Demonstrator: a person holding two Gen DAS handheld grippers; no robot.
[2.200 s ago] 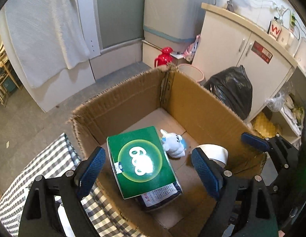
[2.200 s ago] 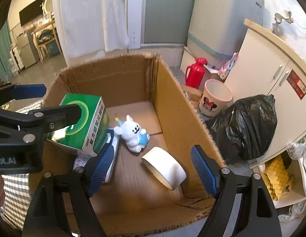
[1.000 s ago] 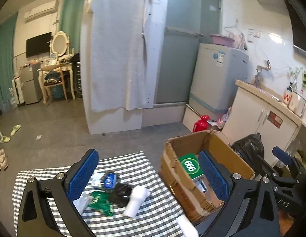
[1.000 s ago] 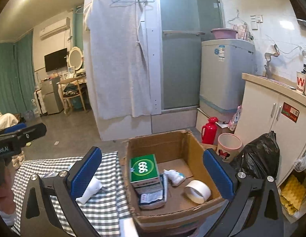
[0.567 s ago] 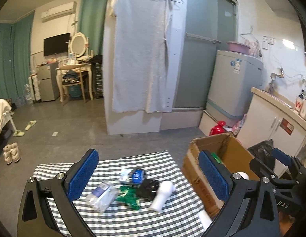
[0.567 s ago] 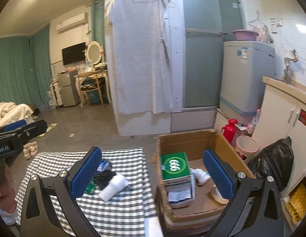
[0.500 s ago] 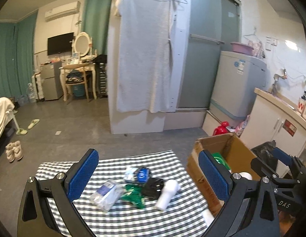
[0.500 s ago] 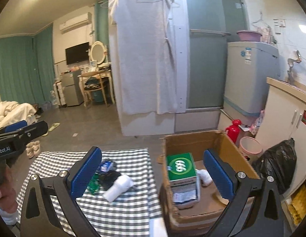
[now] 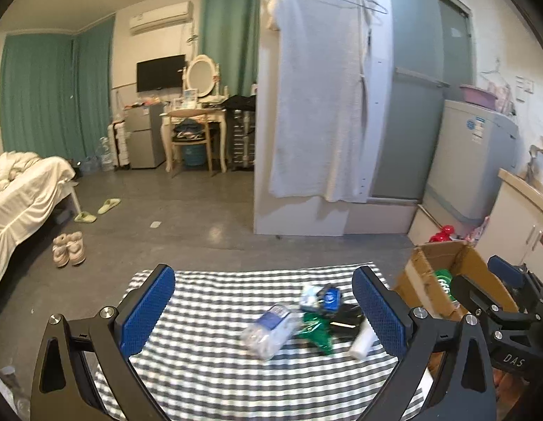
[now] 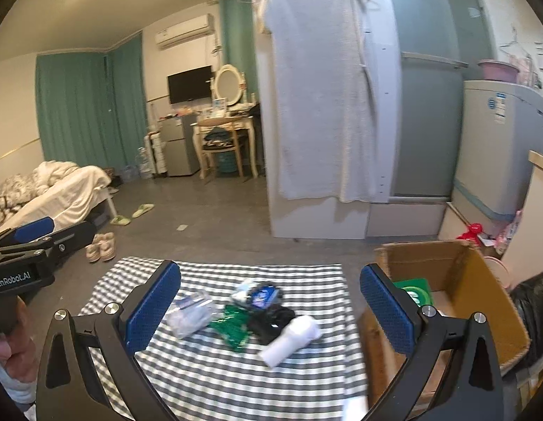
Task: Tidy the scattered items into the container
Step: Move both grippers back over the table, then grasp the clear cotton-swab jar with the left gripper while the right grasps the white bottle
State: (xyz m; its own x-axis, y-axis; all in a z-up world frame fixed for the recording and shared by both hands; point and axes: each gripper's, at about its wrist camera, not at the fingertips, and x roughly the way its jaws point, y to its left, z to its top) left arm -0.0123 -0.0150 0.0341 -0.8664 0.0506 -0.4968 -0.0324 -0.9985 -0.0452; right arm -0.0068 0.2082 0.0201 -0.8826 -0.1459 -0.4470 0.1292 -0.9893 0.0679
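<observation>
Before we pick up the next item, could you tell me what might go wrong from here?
The white roll touches the black item and the green packet, so a grab may drag its neighbours. The open right tool is beside the cardboard box, whose wall it might clip.

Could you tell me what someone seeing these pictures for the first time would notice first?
Probably the small heap of scattered items on the checked cloth, a white roll lying at its right. Next, the open cardboard box to the right with a green carton inside. Both the left gripper and right gripper stand open and empty.
</observation>
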